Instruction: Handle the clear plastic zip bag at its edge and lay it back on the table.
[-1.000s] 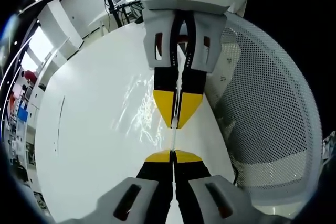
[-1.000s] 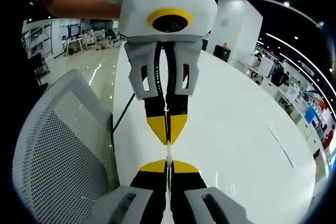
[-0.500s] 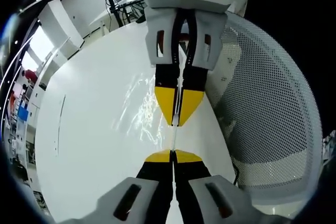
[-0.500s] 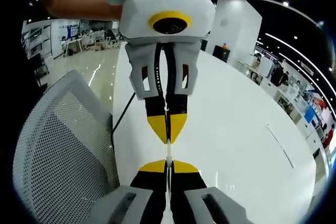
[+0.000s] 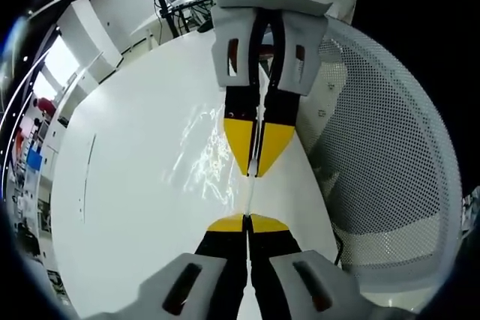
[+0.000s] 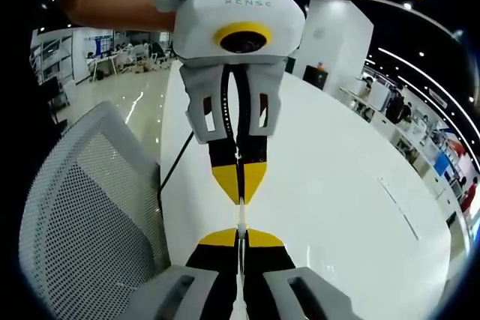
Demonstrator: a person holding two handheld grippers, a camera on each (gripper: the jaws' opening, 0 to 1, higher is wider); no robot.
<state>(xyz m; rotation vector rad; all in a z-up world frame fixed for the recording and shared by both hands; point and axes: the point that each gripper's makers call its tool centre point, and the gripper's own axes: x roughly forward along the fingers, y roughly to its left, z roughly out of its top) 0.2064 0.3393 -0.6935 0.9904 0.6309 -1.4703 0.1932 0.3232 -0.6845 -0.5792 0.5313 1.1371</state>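
My left gripper (image 5: pixel 247 219) and my right gripper (image 5: pixel 256 173) face each other tip to tip. Both are shut on the top edge of the clear plastic zip bag (image 5: pixel 249 196), which runs as a thin pale strip between them. The bag's clear body shows as wrinkled glints (image 5: pixel 204 159) over the white table (image 5: pixel 127 185). In the right gripper view the same strip (image 6: pixel 240 217) spans from my right gripper (image 6: pixel 240 234) to my left gripper (image 6: pixel 240 200), which a person's hand (image 6: pixel 112 5) holds from above.
A white mesh chair (image 5: pixel 382 170) (image 6: pixel 82 215) stands close beside the table's edge. A black cable (image 6: pixel 176 162) hangs between chair and table. The white table (image 6: pixel 337 200) stretches wide on the far side. Desks and shelves stand in the background.
The two grippers have drawn very slightly apart, both still pinching the bag's edge. The glints on the bag have shifted a little.
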